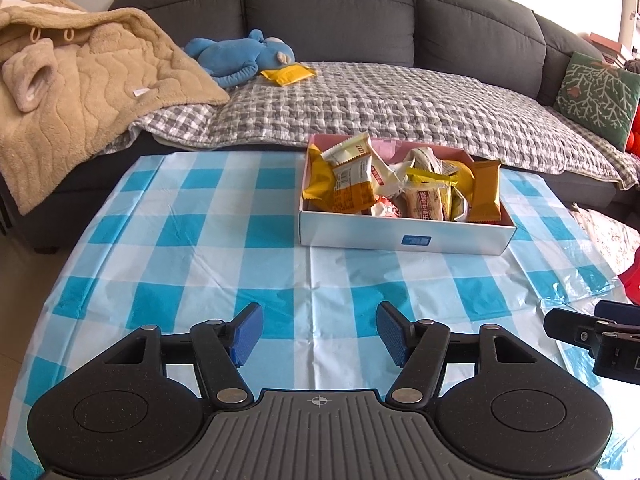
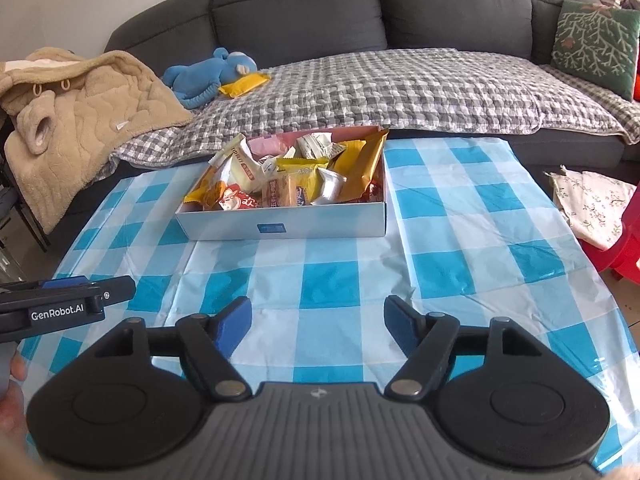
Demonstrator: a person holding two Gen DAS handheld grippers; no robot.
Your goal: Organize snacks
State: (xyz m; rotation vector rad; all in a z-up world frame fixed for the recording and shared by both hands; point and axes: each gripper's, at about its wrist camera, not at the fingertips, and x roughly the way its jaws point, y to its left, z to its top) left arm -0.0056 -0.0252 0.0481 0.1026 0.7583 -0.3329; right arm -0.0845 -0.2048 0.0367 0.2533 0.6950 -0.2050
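Am holding both fingers wide, empty, over checked table point(image 1: 192, 240). Box point(image 2: 320, 226) of snacks point(image 2: 288, 180) sitting near far edge. Sofa point(image 1: 328, 12) lying behind.

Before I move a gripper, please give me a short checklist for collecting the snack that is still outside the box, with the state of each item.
1. Left gripper open and holding nothing: ok.
2. Right gripper open and holding nothing: ok.
3. All snacks in the white box: not ok; a yellow snack packet lies on the sofa's checked cover, beside the blue plush toy.
4. Packet free to grasp: ok in the left wrist view; whether it touches the toy, cannot tell.
5. Room left in the box: cannot tell; snacks are piled above its rim.
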